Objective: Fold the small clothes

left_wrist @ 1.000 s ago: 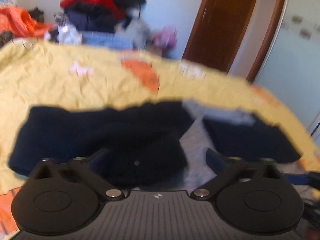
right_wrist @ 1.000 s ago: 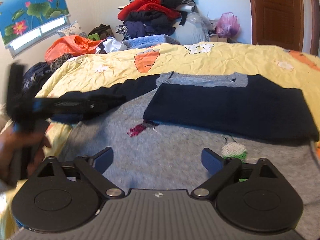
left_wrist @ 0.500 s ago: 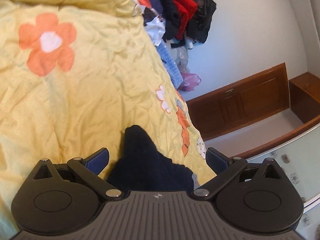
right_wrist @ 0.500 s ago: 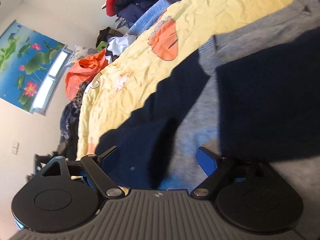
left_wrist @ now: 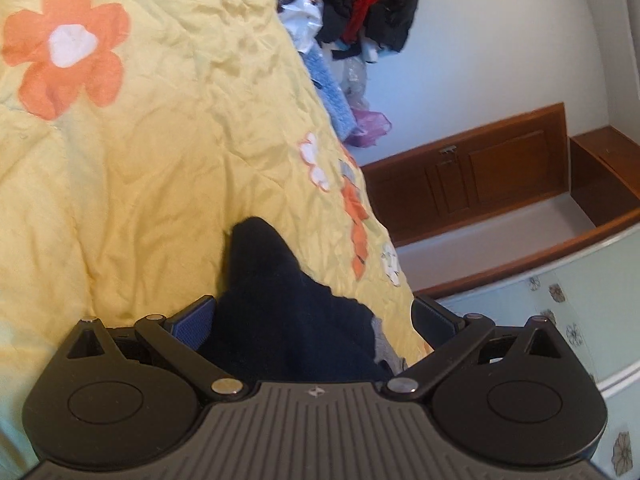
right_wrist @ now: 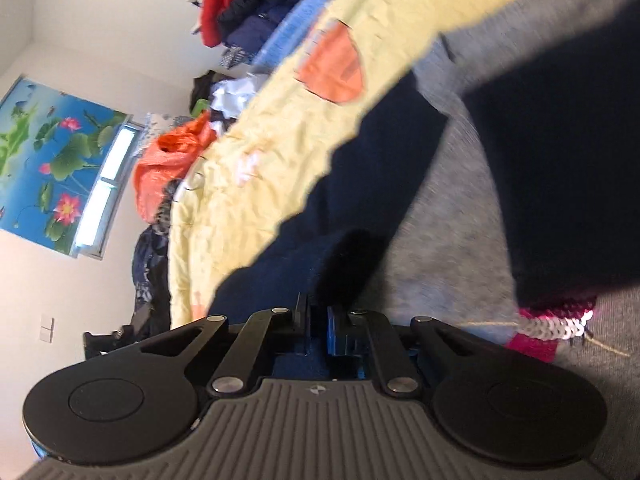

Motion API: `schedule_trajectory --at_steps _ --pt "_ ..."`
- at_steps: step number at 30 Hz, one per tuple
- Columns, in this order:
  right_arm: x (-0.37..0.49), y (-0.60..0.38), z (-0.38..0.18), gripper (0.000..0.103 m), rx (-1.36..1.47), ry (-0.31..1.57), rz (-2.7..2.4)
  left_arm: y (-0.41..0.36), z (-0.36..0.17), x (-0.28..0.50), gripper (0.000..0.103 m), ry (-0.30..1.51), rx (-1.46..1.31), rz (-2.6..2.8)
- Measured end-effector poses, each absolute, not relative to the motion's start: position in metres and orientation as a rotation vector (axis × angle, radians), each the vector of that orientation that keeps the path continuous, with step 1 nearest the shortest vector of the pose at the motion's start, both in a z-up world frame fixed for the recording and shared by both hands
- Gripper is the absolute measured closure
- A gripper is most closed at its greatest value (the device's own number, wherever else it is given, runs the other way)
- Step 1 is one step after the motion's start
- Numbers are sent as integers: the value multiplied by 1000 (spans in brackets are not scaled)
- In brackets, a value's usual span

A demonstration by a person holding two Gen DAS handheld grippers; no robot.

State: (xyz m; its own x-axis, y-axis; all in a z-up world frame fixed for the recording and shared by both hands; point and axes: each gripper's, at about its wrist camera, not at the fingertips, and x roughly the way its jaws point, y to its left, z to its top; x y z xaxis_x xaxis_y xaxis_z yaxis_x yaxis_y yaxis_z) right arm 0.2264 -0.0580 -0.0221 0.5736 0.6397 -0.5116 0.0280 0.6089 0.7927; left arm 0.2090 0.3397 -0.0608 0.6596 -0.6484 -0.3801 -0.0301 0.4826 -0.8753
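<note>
A small grey sweater (right_wrist: 452, 232) with navy sleeves lies on a yellow flowered bedspread (right_wrist: 256, 184). One navy sleeve (right_wrist: 560, 160) is folded across its body. My right gripper (right_wrist: 318, 316) is shut on the cuff end of the other navy sleeve (right_wrist: 320, 256). In the left wrist view the same navy sleeve (left_wrist: 276, 304) lies between the wide-open fingers of my left gripper (left_wrist: 314, 316), which does not clamp it. A pink sequin patch (right_wrist: 556, 324) shows on the sweater front.
A pile of clothes (left_wrist: 360, 4) is heaped at the far end of the bed, also in the right wrist view (right_wrist: 248, 4). An orange bag (right_wrist: 168, 160) lies by the bed's far side. A wooden door (left_wrist: 492, 176) stands beyond.
My right gripper has closed on the navy sleeve cuff; half a second ago it was open around it. Both views have tilted slightly further. The left gripper stays open.
</note>
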Motion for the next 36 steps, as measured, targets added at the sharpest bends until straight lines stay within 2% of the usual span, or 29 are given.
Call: schedule_trajectory --at_steps 3,5,6,7,8,9,11,13,21,28,36 --pt "220 -59 4 89 789 855 439 325 -55 209 1 823 -965 -428" --pt "217 -63 18 90 760 827 448 313 -50 211 12 856 -909 -401" --pt "215 -66 24 90 748 814 447 308 -48 213 30 875 -897 -400" --pt "214 -70 28 90 738 805 446 303 -47 215 54 896 -887 -398" --pt "212 -73 30 90 730 798 443 298 -47 218 64 930 -869 -386" --pt "211 -77 32 90 724 793 441 293 -47 221 75 955 -853 -390" --pt "210 -84 34 90 728 794 450 284 -48 224 83 983 -826 -394" --pt "208 -89 37 90 731 789 457 279 -51 227 96 1003 -817 -366" --pt "195 -109 73 90 693 724 477 257 -27 221 97 953 -787 -390" --pt "180 -166 118 90 612 652 444 192 1 222 97 938 -743 -498" --pt "161 -262 93 90 597 665 279 105 -21 225 97 998 -681 -572"
